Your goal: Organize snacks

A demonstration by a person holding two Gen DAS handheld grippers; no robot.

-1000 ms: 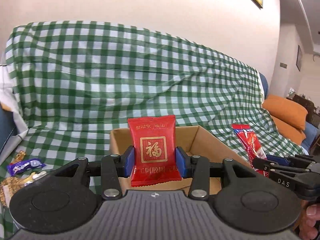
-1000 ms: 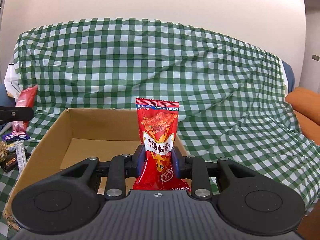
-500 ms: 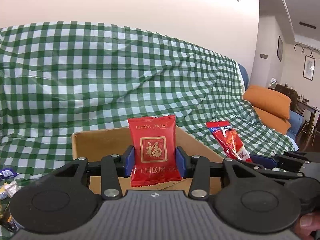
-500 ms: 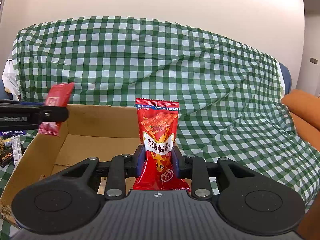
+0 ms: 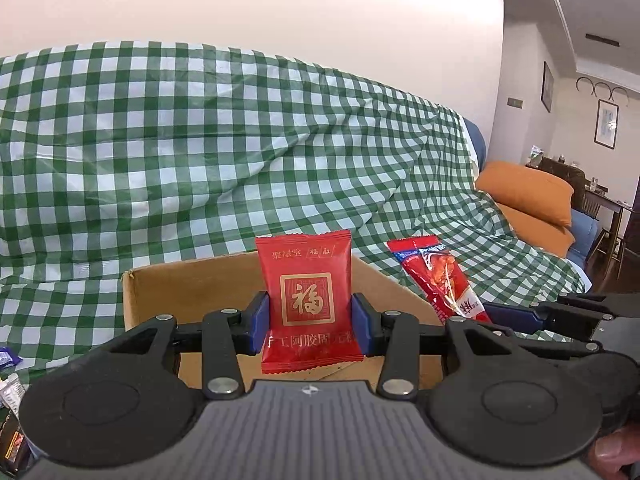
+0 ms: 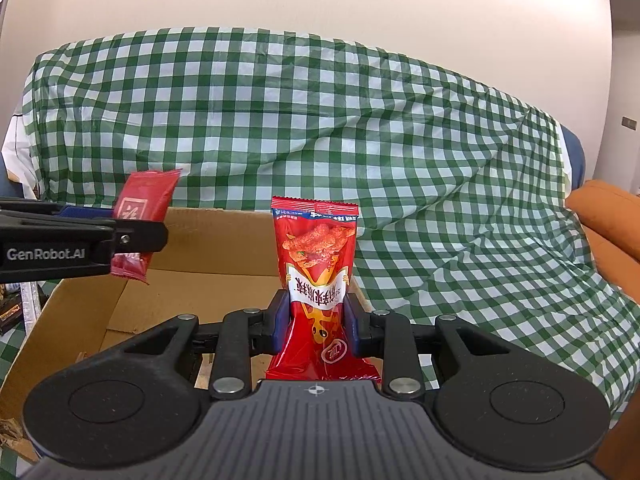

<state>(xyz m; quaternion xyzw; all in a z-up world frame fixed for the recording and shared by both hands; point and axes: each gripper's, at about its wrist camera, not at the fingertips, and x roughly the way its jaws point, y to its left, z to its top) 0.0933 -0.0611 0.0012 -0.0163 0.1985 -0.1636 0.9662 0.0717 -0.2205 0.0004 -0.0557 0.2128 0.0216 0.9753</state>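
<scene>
Left gripper [image 5: 311, 322]: jaws clamped on a square red foil sachet [image 5: 307, 294], upright. Right gripper [image 6: 316, 322]: jaws clamped on a tall red snack packet [image 6: 316, 280], long axis vertical. The open brown cardboard box [image 6: 224, 236] lies directly ahead of and below both; both sit near its rim.

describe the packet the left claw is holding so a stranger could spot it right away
Find the open cardboard box in front of the green checked cloth. The left claw holds a squat red packet upright above it. Unlike the taller snack bag printed with food, it shows one gold character in a square frame.
</scene>
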